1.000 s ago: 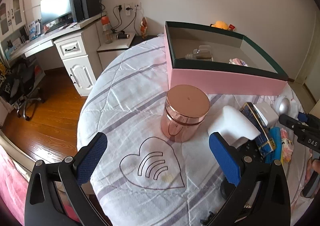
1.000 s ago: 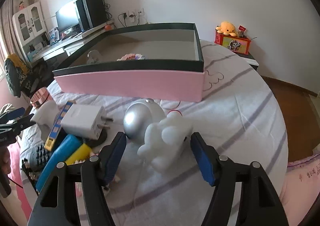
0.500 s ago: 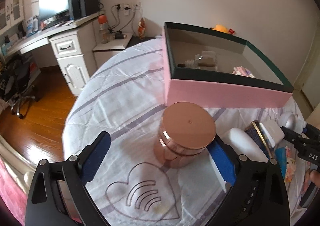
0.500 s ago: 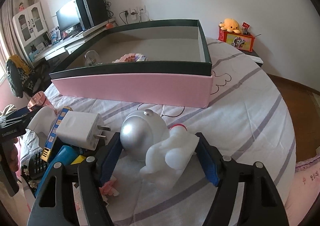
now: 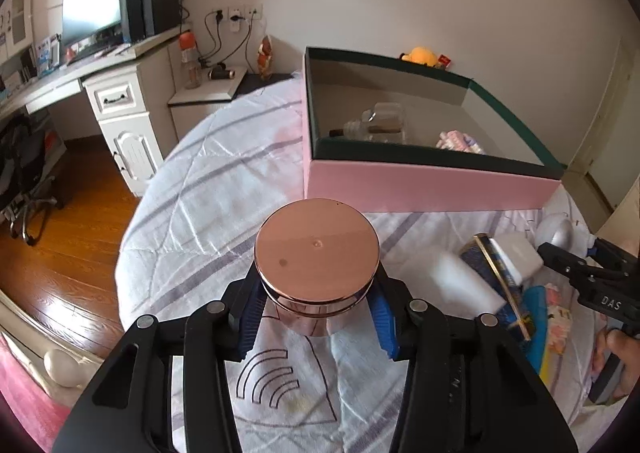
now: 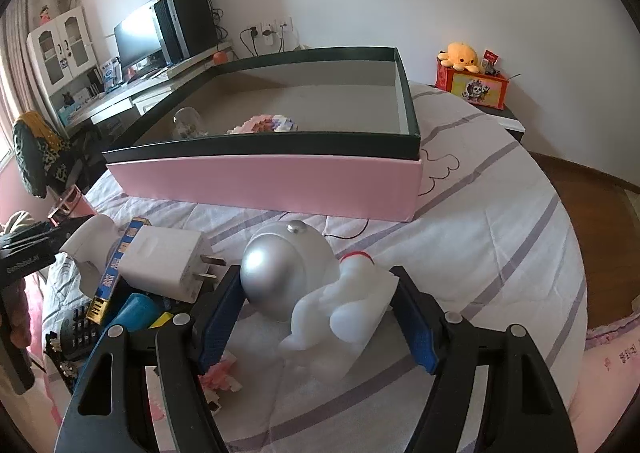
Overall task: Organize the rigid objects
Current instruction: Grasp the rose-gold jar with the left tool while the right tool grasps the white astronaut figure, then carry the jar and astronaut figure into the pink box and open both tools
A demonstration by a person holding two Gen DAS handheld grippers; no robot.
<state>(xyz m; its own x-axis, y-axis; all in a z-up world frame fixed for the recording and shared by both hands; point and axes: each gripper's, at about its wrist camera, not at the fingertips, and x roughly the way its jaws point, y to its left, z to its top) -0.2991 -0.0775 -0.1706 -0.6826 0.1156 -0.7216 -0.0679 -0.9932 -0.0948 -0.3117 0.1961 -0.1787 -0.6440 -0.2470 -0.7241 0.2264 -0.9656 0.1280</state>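
Note:
My left gripper (image 5: 316, 327) is shut on a rose-gold round tin (image 5: 316, 257), its blue pads pressed on the tin's sides, on the quilted table. My right gripper (image 6: 316, 319) has its jaws around a white astronaut figure with a silver helmet (image 6: 316, 289), both pads touching it. The pink box with a dark green rim (image 5: 424, 181) stands behind the tin; it also shows in the right wrist view (image 6: 272, 185). It holds a glass bottle (image 5: 376, 125) and a pastel block piece (image 6: 266, 123).
Between the grippers lies a pile: a white charger plug (image 6: 164, 265), a white handheld device (image 5: 448, 281), a blue-and-gold box (image 5: 500, 277), a blue item (image 6: 134, 309) and a black remote (image 6: 78, 327). A desk with a monitor (image 5: 92, 17) stands far left. The table edge curves near.
My left gripper moved forward and closed on the rose-gold tin. My right gripper moved forward around the astronaut figure and narrowed onto it.

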